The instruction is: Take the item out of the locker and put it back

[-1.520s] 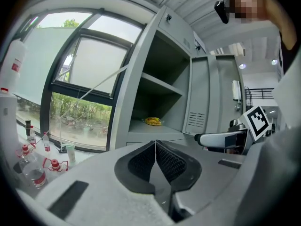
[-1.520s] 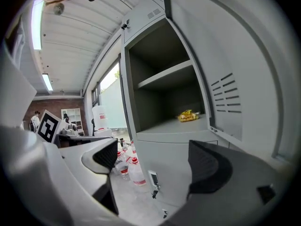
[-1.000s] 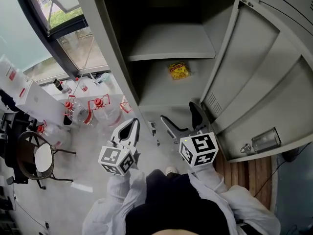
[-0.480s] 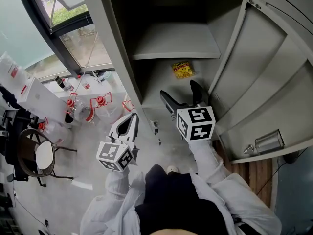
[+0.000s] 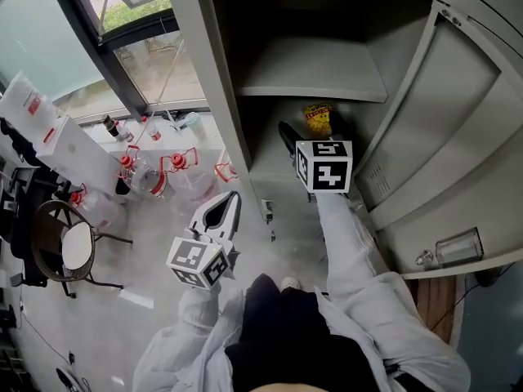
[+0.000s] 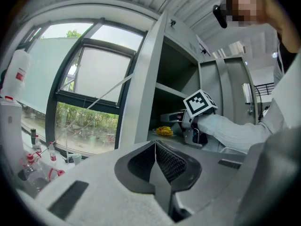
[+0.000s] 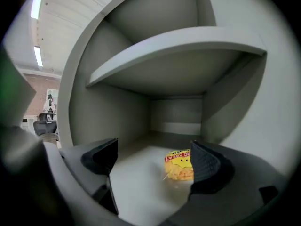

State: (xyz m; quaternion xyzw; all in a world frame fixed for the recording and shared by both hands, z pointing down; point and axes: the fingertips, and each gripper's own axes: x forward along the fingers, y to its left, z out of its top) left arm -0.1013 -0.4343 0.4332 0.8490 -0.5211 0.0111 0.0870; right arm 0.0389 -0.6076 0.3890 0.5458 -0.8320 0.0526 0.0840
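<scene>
Yellow with a red band, the packet lies on the floor of the locker's lower compartment, towards the far wall and under the shelf. In the right gripper view the packet sits ahead of the jaws, close by the right-hand one, whose edge hides part of it; nothing touches it.

The right gripper reaches into that compartment, marker cube uppermost. Its jaws are spread wide with only bare grey floor between them.

The left gripper hangs outside the locker, nearer the person and to the left of the frame. Its jaws are pressed together with nothing in them. From there the packet shows as a small yellow spot just beyond the right gripper.

The door stands swung open at the right. To the left of the locker is a window, with red-capped bottles on the floor below it and a stool further left.
</scene>
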